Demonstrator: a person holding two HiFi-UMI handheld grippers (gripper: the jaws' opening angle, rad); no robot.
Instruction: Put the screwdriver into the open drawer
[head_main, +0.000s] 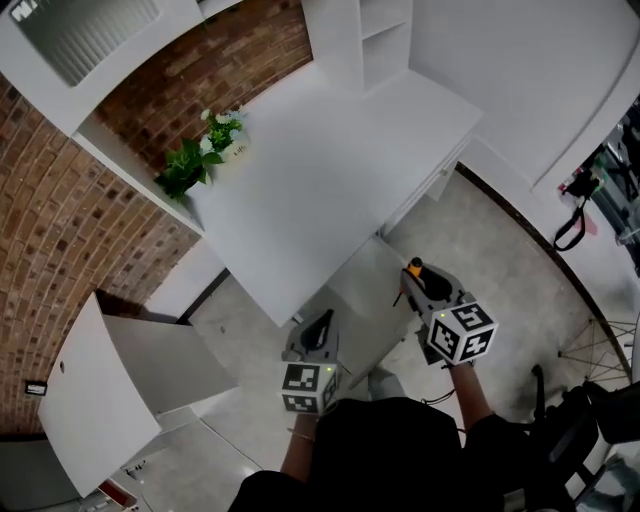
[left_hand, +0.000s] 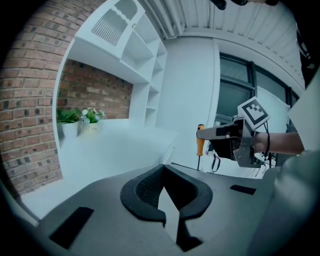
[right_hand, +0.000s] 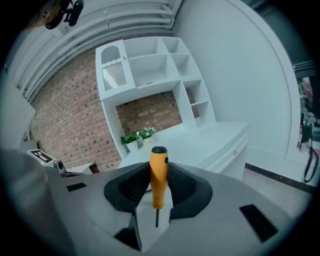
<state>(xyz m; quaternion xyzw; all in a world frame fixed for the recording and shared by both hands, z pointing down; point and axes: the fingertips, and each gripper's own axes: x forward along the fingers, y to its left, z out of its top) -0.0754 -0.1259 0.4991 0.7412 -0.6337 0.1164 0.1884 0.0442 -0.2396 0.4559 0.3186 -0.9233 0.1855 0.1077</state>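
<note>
Head view: right gripper (head_main: 420, 282) holding screwdriver (head_main: 414, 268) just right of pale box jutting from table (head_main: 320, 170) front, likely the open drawer (head_main: 365, 282). Left gripper (head_main: 320, 326) hanging at drawer's near-left.

Left gripper view: jaws standing apart, holding nothing.

Right gripper view: orange handle sitting clamped upright, shaft pointing down. Right hand probably nearer drawer.

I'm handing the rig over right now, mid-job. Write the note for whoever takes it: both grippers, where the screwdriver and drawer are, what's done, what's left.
The right gripper is shut on the screwdriver by its orange handle, shaft pointing down, held in the air in front of the white desk.
The left gripper is open with nothing between its jaws, beside the right one.
What looks like the pulled-out drawer sits below the desk's front edge, close to both grippers; its inside is hard to make out.
Done: screwdriver is in the grip.
Left: bring it over the drawer, lower it in, release.
</note>
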